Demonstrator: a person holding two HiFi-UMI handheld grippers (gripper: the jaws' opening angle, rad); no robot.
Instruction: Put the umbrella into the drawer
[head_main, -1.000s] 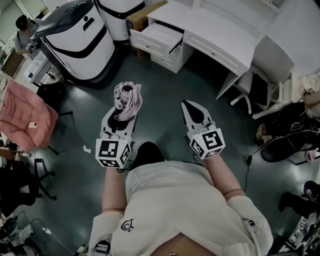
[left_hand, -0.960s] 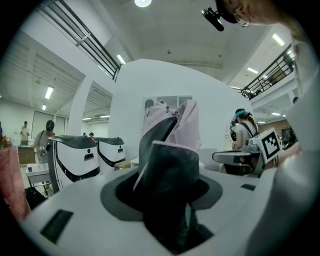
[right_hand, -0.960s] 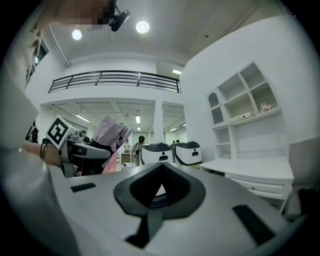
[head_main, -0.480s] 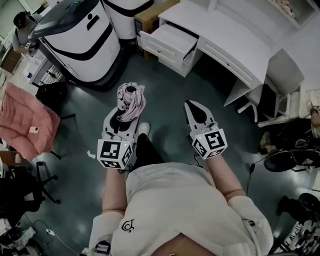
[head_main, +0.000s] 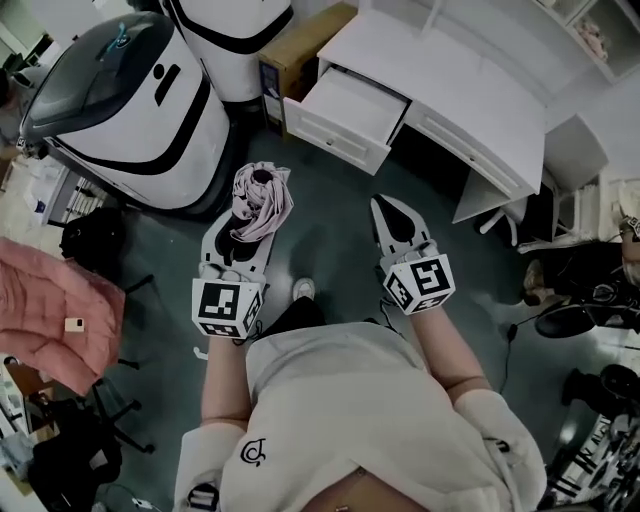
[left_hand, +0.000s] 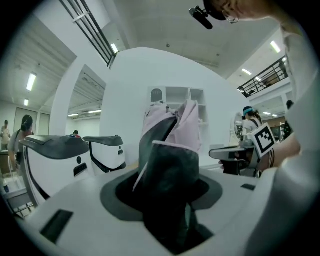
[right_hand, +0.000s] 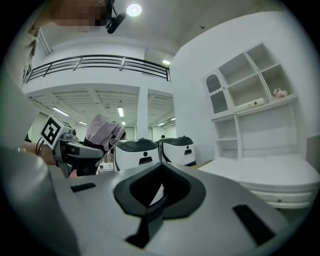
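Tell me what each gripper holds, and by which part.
The left gripper holds the umbrella by its dark end, pink fabric sticking out beyond the jaws; the right gripper holds nothing.

Head view: steeply down. Gripper views: level, forward; all share white machines (head_main: 120, 110).

We're in a big lab-style test hall. A white desk (head_main: 470, 90) with an open drawer (head_main: 350, 108) and a shelf unit (right_hand: 250, 95) mimics a home corner. Bulky white-and-black machines (head_main: 130, 110) stand far left, under a railed mezzanine (right_hand: 95, 64) and strip lights (right_hand: 120, 111).
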